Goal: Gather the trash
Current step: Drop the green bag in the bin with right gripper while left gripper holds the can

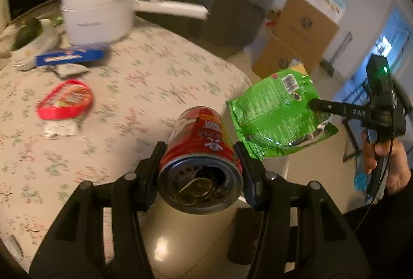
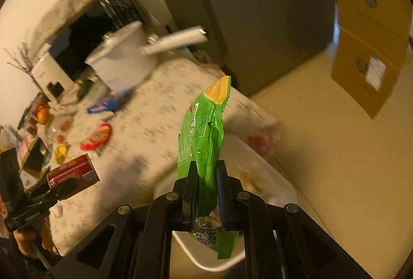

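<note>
My left gripper [image 1: 200, 149] is shut on a red drink can [image 1: 201, 139], which lies sideways with its opened top toward the camera, just past the table's edge. In the right wrist view the same can [image 2: 73, 173] shows at lower left in the left gripper [image 2: 60, 188]. To its right, my right gripper [image 1: 313, 104] is shut on a crumpled green snack bag [image 1: 273, 118]. The right wrist view has this bag [image 2: 204, 129] standing upright between the right gripper [image 2: 206, 170] fingers, above a white bin [image 2: 185, 245] beside the table.
On the floral-cloth table [image 1: 160, 77] lie a red wrapper [image 1: 65, 100], a blue packet [image 1: 72, 56] and a white pot with a long handle [image 1: 95, 13]. Stacked cardboard boxes [image 2: 371, 46] stand on the cream floor at right, a grey cabinet [image 2: 258, 20] behind the table.
</note>
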`<action>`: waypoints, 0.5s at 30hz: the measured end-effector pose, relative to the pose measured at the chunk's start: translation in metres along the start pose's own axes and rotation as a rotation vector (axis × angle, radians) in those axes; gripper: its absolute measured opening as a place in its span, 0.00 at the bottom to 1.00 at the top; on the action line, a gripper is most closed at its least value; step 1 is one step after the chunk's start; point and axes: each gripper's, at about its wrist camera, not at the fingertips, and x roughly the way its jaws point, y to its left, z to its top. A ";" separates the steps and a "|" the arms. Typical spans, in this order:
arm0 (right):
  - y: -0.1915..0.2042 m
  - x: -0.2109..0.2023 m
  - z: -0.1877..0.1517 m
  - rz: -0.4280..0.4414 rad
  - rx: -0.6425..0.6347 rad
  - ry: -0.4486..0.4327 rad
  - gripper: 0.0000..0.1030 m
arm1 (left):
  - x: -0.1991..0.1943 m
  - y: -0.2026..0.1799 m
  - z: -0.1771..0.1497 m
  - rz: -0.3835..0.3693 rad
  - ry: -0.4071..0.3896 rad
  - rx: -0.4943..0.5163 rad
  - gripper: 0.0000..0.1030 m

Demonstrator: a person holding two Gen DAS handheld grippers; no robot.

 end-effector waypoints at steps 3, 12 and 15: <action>-0.015 0.013 -0.009 -0.005 0.017 0.054 0.13 | 0.020 -0.015 -0.005 -0.007 0.044 0.027 0.53; -0.023 0.056 -0.026 -0.004 0.044 0.206 0.25 | 0.064 -0.050 -0.017 -0.013 0.136 0.109 0.53; -0.024 0.052 -0.025 -0.033 0.027 0.192 0.31 | 0.076 -0.055 -0.019 -0.009 0.156 0.124 0.53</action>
